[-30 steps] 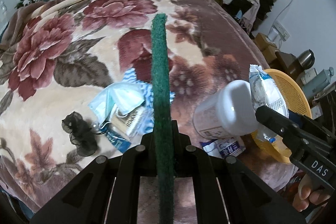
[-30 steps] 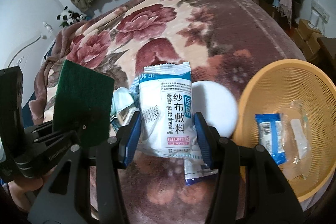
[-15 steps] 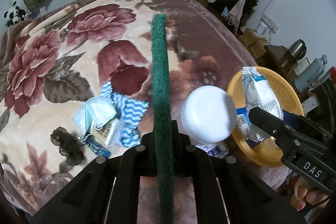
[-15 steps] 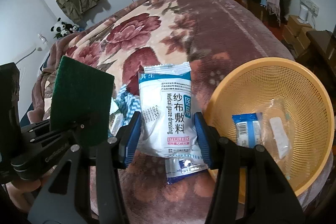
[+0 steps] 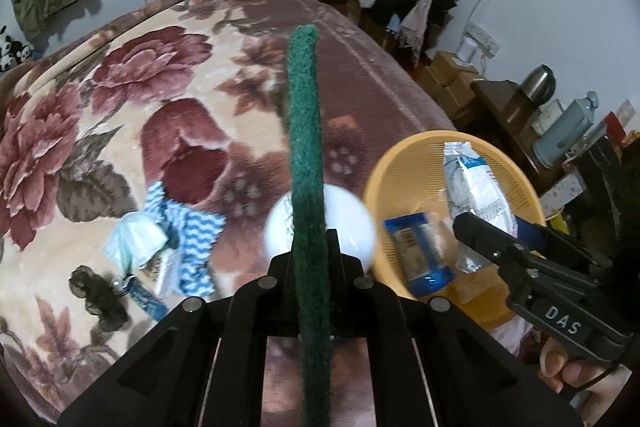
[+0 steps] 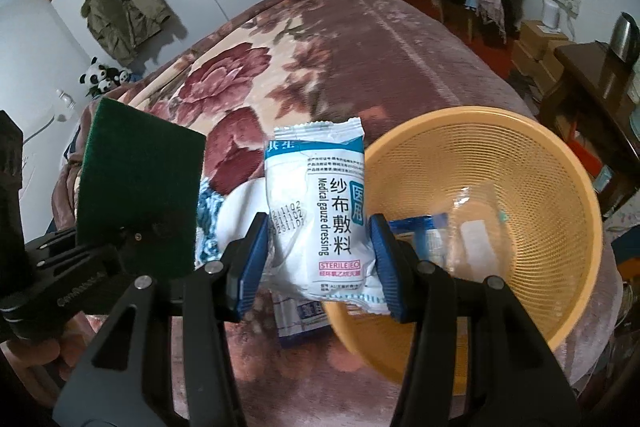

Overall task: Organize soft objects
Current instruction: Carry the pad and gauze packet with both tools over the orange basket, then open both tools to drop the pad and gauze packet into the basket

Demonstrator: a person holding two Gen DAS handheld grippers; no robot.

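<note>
Right gripper [image 6: 318,259] clamps the gauze packet [image 6: 320,211] at the basket's [image 6: 560,195] near-left rim — carry it further right over the bowl before letting go; left gripper [image 5: 310,259] pinches the green scouring pad [image 5: 306,147] — hold clear.

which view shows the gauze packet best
The right wrist view: the gauze packet faces the lens, held between the right gripper's jaws, its label readable. The left wrist view shows it small, at an angle, above the orange basket.

One green scouring pad [image 5: 306,163], one gauze packet [image 6: 320,211], one orange basket [image 6: 560,267], two claws.
</note>
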